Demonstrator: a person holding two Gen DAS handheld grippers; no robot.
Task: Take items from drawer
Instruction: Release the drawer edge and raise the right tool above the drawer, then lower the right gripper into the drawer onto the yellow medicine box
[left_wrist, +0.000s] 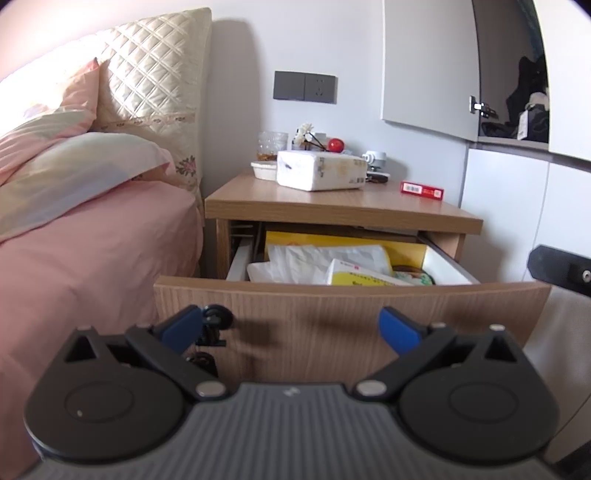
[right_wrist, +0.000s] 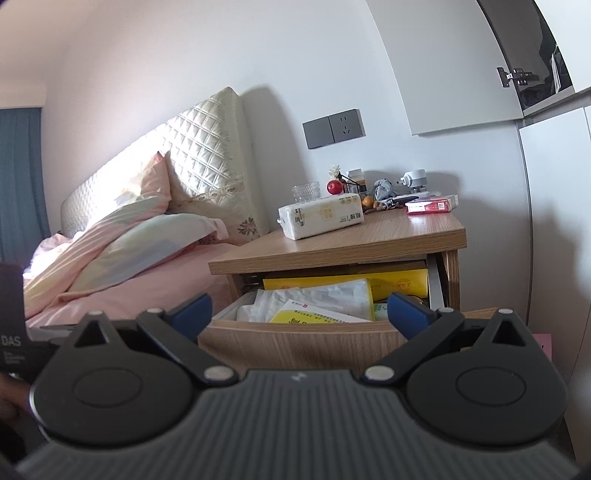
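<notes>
Wooden drawer open toward camera

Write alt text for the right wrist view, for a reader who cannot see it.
The open right gripper hovers, empty, in front of a wooden nightstand's pulled-out drawer, which holds a yellow box, white plastic bags and a yellow packet. On top sit a tissue pack and a red box; a pink bed lies left.
</notes>
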